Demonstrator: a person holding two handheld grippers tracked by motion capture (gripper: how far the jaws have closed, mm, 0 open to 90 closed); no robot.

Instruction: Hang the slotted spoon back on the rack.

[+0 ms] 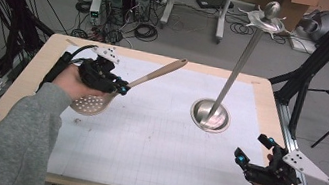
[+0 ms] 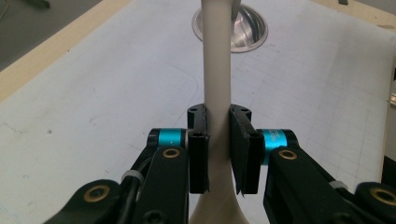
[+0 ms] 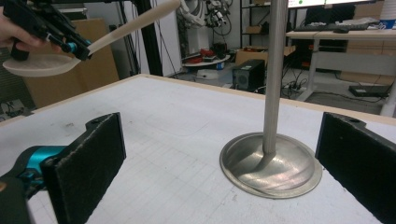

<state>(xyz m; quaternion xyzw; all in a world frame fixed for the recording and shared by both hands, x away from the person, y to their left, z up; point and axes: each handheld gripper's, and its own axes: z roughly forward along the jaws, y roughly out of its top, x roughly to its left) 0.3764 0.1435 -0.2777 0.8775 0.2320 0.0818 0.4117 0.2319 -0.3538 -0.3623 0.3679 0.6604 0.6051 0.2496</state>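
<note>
Item: skimmer (image 1: pixel 100 101). Beige, with a perforated round bowl and a long handle. Held clear of the table (image 1: pixel 24 99) over its left part, bowl toward the person, handle slanting up and away toward the stand (image 1: pixel 229 83).

Holder: left gripper (image 1: pixel 122 88). Jaws closed nearly all the way onto the neck of the handle, just above the bowl, pads flat against both sides. A grip this low, near the heavy end, probably keeps the handle from swinging and leaves its far end free to meet a hook. The left hand (image 1: pixel 70 84) cups the gripper from behind, forearm in a grey sleeve (image 1: pixel 18 139) entering from the bottom left, gripper pointed forward and to the right.

Item: stand. Metal, with a dished round base on the table's right centre, a tall pole and a crown of hooks at the top; the hooks are too small to count. Nothing hangs on it.

Holder: right gripper (image 1: pixel 253 153). Jaws wide apart, nothing between them. It rests low at the table's near right edge, aimed at the stand's base, likely waiting or ready to steady it.

Judgement: skimmer lifted, hanging not yet done.
</note>
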